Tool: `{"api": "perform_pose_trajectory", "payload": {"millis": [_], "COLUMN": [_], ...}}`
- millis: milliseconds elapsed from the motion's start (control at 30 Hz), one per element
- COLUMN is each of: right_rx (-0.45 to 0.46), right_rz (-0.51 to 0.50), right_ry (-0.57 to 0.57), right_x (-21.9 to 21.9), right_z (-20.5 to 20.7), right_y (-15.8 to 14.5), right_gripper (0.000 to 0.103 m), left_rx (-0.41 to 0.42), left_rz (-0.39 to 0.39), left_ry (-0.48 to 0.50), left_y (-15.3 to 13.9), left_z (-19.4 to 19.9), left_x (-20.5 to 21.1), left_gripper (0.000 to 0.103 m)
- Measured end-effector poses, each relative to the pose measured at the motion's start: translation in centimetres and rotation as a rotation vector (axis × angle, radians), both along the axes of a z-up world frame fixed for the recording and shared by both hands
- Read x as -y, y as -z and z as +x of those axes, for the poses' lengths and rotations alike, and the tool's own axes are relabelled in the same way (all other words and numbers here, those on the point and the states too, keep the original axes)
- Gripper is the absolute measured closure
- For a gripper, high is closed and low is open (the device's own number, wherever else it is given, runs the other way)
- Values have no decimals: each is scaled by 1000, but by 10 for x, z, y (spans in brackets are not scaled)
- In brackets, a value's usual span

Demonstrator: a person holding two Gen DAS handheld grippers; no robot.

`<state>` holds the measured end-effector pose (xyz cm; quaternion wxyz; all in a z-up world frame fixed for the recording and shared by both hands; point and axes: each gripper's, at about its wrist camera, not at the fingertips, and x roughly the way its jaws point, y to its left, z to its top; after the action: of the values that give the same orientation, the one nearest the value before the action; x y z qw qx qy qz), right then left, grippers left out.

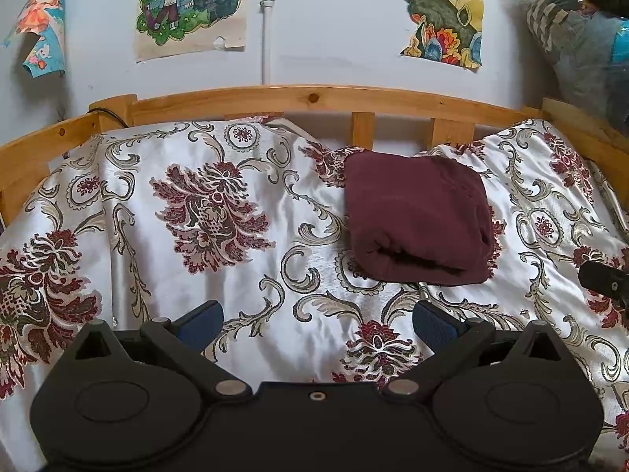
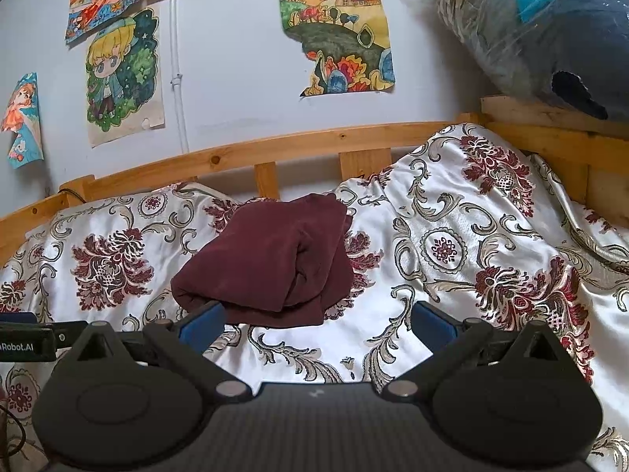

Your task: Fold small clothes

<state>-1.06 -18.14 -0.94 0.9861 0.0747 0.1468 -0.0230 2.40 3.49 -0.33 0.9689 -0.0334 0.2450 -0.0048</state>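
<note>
- We log a maroon garment (image 1: 418,216) lying on the bed cover (image 1: 243,283), already reduced to a compact, roughly square bundle with several layers showing at its near edge.
- In the left wrist view the bundle sits at about 1 o'clock from the left hand-held gripper (image 1: 316,324), well apart from its fingertips. In the right wrist view it sits at about 11 o'clock from the right hand-held gripper (image 2: 318,324), its near corner just behind the left blue pad.
- Left hand-held gripper: released, blue pads spread wide, only patterned cover between them.
- Right hand-held gripper: also released and grasping nothing. We cannot tell whether its left pad touches the cloth or merely overlaps it in view.
- A black part of the other tool shows at 3 o'clock in the left view and at 9 o'clock in the right view, so we judge that both tools hover side by side, near the bundle.
- The wooden bed rail (image 1: 306,100) runs behind the cover; drawings (image 2: 122,78) hang on the wall at 12 o'clock; a plastic-wrapped bundle (image 2: 550,31) sits at 2 o'clock.
- Progress, as our judgement: folding of this piece looks finished or nearly so. The top layers lie a little uneven, so a final tidy may remain.
- No other loose small clothes appear in either view; whether more pieces wait is unknown to us.
</note>
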Motion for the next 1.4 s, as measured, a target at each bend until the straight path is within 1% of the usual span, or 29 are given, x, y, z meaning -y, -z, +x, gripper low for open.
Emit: {"api": "perform_pose_trajectory", "payload": {"millis": [1400], "right_rx": [-16], "right_rz": [14], "right_ry": [-5], "right_x": [1], "right_z": [2], "right_y": [1], "right_gripper": [0], "left_rx": [-5], "left_rz": [-2], "left_ry": [10], "left_y": [1], "left_z": [-1], "left_x": [3], "left_gripper": [1]}}
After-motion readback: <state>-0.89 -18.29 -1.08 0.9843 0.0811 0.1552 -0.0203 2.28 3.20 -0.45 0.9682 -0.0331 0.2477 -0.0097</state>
